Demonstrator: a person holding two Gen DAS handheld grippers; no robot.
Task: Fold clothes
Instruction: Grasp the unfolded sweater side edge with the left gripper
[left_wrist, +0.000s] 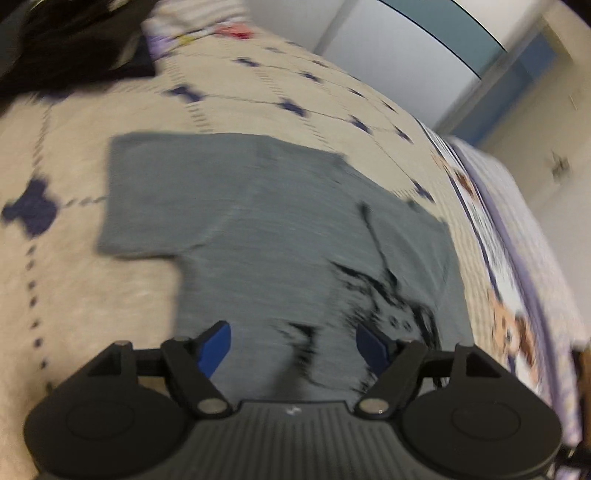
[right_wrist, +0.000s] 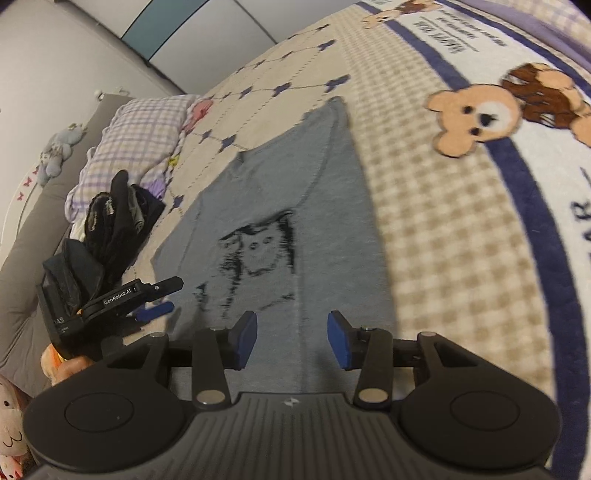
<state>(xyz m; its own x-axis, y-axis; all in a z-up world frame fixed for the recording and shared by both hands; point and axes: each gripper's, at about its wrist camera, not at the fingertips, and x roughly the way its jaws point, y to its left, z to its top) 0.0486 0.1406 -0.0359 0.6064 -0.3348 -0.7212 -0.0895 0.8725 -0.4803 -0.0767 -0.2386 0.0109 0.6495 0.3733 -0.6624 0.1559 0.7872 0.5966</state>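
Left gripper (left_wrist: 293, 341) jaws wide apart with nothing between them, right gripper (right_wrist: 291, 339) jaws parted and empty, both above grey T-shirt (right_wrist: 280, 206) lying flat on patterned bedspread (right_wrist: 424, 221), near its bear-printed edge

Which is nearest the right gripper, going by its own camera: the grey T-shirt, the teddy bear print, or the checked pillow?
From the right gripper:
1. Grey T-shirt, directly under the open fingers.
2. Teddy bear print, ahead to the right on the blanket.
3. Checked pillow, far left, at the bed's head.
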